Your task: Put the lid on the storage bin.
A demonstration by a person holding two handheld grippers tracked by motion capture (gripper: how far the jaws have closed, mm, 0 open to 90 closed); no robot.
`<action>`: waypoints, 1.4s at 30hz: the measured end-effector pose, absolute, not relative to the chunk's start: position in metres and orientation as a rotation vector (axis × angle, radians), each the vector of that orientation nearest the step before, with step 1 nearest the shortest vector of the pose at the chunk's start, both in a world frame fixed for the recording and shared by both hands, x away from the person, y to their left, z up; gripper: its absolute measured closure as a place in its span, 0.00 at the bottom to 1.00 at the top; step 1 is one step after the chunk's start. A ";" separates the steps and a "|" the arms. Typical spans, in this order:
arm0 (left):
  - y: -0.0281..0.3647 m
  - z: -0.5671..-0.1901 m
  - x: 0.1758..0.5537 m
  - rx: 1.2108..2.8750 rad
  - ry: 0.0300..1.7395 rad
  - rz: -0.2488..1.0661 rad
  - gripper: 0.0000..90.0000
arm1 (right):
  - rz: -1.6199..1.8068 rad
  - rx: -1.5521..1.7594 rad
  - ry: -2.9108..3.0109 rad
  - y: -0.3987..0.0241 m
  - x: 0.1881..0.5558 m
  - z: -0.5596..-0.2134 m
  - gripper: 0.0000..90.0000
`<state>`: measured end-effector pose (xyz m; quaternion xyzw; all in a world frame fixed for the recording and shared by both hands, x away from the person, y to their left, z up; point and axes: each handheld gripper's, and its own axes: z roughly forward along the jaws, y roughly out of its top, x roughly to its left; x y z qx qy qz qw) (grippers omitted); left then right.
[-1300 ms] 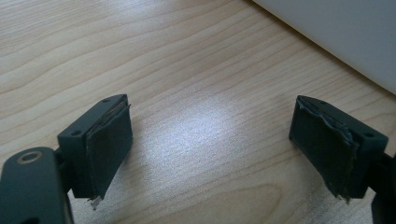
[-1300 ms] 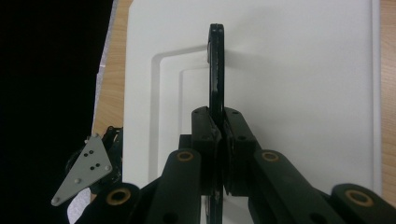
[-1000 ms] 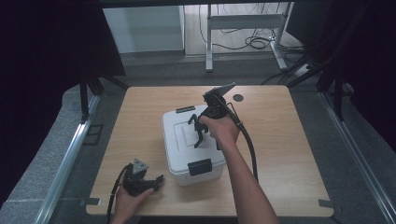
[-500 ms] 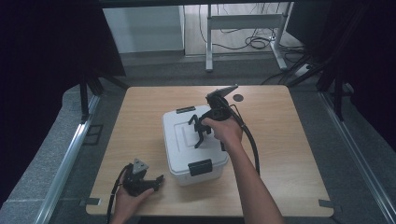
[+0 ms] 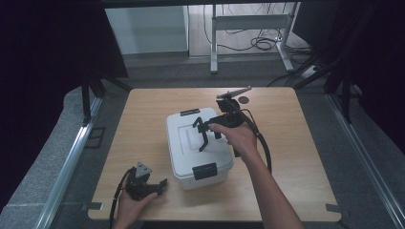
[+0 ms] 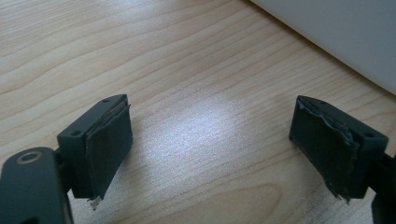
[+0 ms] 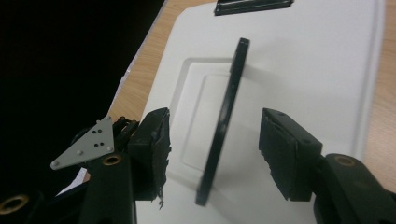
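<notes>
One white box (image 5: 198,145), two black latches (image 5: 204,171), two grippers (image 5: 203,136)

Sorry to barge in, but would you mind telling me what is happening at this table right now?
A person works at a wooden table with tongs in each hand. The right tongs are open over a white plastic lidded box, with its black carry handle raised on edge between the jaws, not yet clamped. The left tongs sit open and empty near the table's front edge, beside the box. The box's black front latch looks closed.

White box (image 5: 191,143), black handle (image 7: 224,121); light wood-grain table (image 5: 143,124).
</notes>
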<state>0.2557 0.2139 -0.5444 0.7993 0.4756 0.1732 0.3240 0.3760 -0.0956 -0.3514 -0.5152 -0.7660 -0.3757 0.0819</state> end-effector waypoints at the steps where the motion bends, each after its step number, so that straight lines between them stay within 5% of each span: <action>1: 0.214 -0.544 0.256 2.097 1.247 0.454 0.15 | -1.138 -1.541 -2.290 -0.099 0.375 -0.351 0.48; 18: 0.214 -0.545 0.256 2.094 1.247 0.456 0.15 | -1.298 -1.583 -2.246 -0.174 0.354 -0.369 0.47; 42: 0.214 -0.545 0.256 2.092 1.249 0.454 0.15 | -1.293 -1.677 -2.168 -0.254 0.323 -0.458 0.43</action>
